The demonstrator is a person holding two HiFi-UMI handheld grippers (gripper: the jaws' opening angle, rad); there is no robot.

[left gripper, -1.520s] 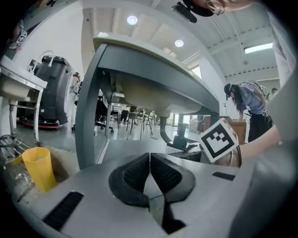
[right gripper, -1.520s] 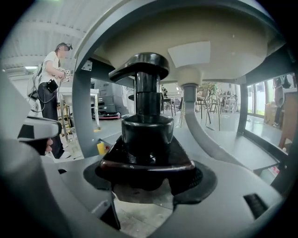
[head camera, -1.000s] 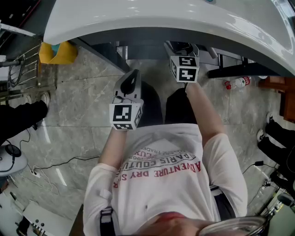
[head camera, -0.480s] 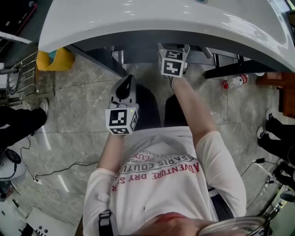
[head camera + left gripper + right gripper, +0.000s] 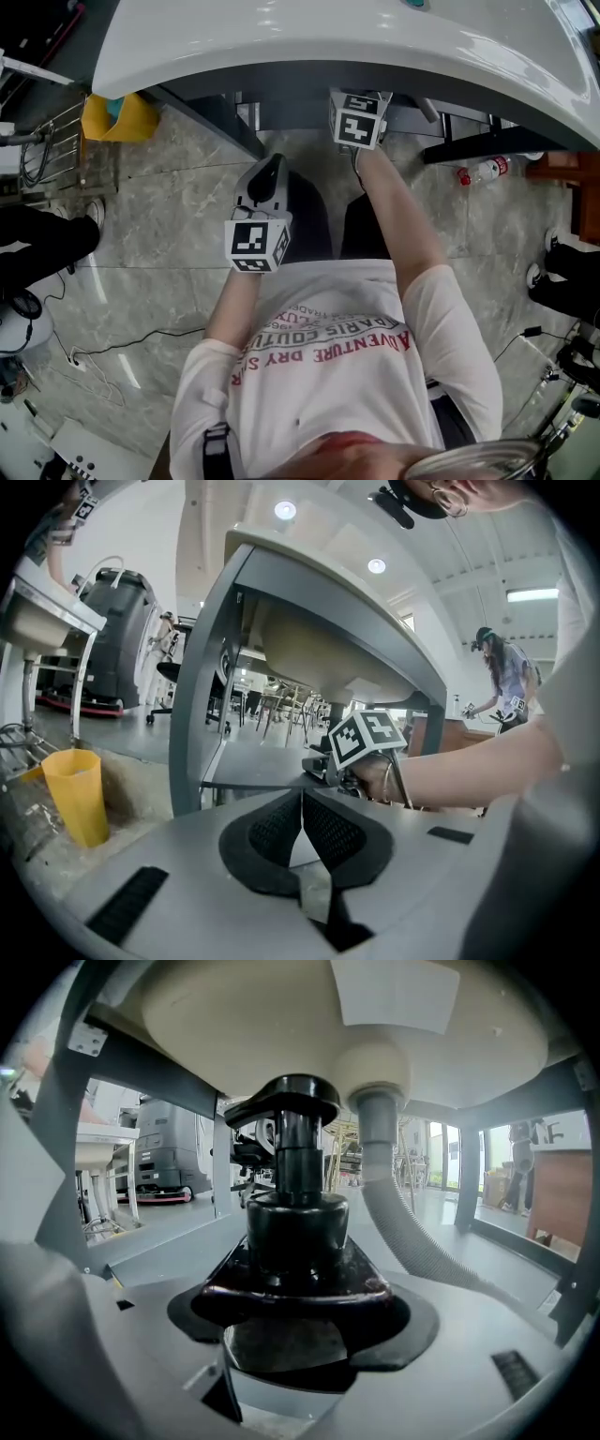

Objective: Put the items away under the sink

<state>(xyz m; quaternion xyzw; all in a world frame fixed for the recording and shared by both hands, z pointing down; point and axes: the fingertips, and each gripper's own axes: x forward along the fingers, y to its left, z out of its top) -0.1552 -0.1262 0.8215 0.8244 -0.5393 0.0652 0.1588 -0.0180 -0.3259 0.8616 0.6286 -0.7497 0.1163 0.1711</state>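
My right gripper (image 5: 298, 1309) is shut on a black pump bottle (image 5: 295, 1206), held upright under the white sink basin (image 5: 281, 1016) and above the grey shelf (image 5: 155, 1246). In the head view only its marker cube (image 5: 356, 118) shows at the sink's edge (image 5: 309, 47); the jaws and the bottle are hidden beneath it. My left gripper (image 5: 270, 171) hangs lower and to the left, above the floor, in front of the sink. Its jaws (image 5: 302, 808) are shut with nothing between them. In the left gripper view the right gripper's cube (image 5: 366, 739) is seen over the shelf (image 5: 248, 761).
A grey corrugated drain hose (image 5: 412, 1237) runs down to the right of the bottle. Grey frame legs (image 5: 202, 686) hold the sink. A yellow bin (image 5: 117, 111) stands on the floor at left, a plastic bottle (image 5: 483, 169) lies at right, and cables (image 5: 103, 342) trail over the floor.
The right gripper with the bottle has moved up and left, farther under the sink's edge. The left gripper has hardly moved.
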